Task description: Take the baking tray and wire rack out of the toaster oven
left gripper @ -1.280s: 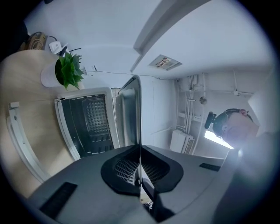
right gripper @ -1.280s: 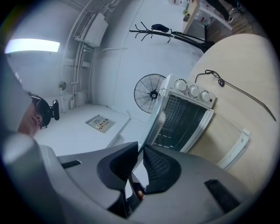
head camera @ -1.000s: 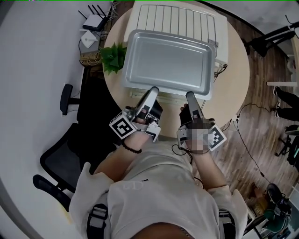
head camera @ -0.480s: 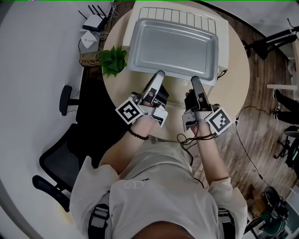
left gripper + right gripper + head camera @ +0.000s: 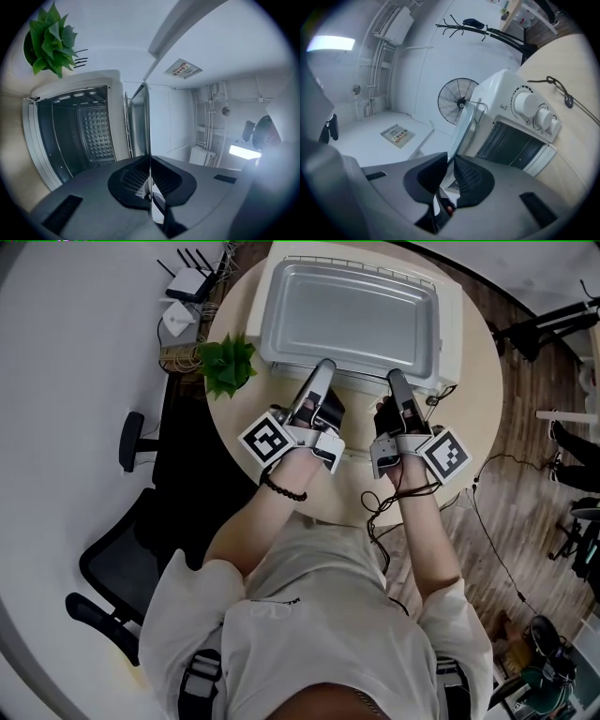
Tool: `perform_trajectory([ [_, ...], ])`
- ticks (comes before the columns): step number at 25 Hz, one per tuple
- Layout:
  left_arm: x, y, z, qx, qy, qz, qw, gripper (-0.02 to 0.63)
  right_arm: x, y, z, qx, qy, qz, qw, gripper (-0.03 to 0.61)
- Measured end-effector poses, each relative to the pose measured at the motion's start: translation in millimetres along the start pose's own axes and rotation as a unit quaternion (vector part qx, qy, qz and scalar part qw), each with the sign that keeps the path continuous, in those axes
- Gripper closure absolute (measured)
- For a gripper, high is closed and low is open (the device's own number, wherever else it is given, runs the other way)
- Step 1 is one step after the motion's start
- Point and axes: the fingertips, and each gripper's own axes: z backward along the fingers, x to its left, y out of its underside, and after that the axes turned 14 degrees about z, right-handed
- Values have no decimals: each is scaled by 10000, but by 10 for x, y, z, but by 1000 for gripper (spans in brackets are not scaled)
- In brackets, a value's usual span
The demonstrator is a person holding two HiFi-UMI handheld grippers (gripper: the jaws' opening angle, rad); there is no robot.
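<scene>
Tray (image 5: 349,320) is over the top of the oven (image 5: 452,329), open side up. Whether it touches the top can't be told. Its long axis runs 9 to 3, and the near long rim faces 6.

Left gripper (image 5: 322,369) is clamped on that rim left of centre, right gripper (image 5: 395,379) clamped on it right of centre. The tray lies at 12 from both, equally near.

Judgement: the next move is a level set-down, then release.

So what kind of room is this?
Probably an office or lab rather than a kitchen: a black office chair, a router, and the toaster oven sitting on a round table.
</scene>
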Motion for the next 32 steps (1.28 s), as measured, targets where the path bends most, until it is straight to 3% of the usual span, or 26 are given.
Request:
perform_trajectory([
  [18,117,-180,-381,-112,137,117,9998,600,-134,-173,-341,-127,134,-154,9997,531],
  [21,79,-175,-325,-160,217,-24,9996,592,-47,-129,-293,-44,-9,19,10000,495],
  [27,-45,-158,-315,56,470,-92,9988,438,-31,-78,-256,-45,-103,-36,9999,492],
  [29,-62,-116,-305,279,342,-184,9989,374,-29,-74,-243,-56,-110,-54,9999,492],
  [32,-70,-64,-218,593,-99,-523,9968,365,13,-74,-215,-28,-158,-30,9999,462],
])
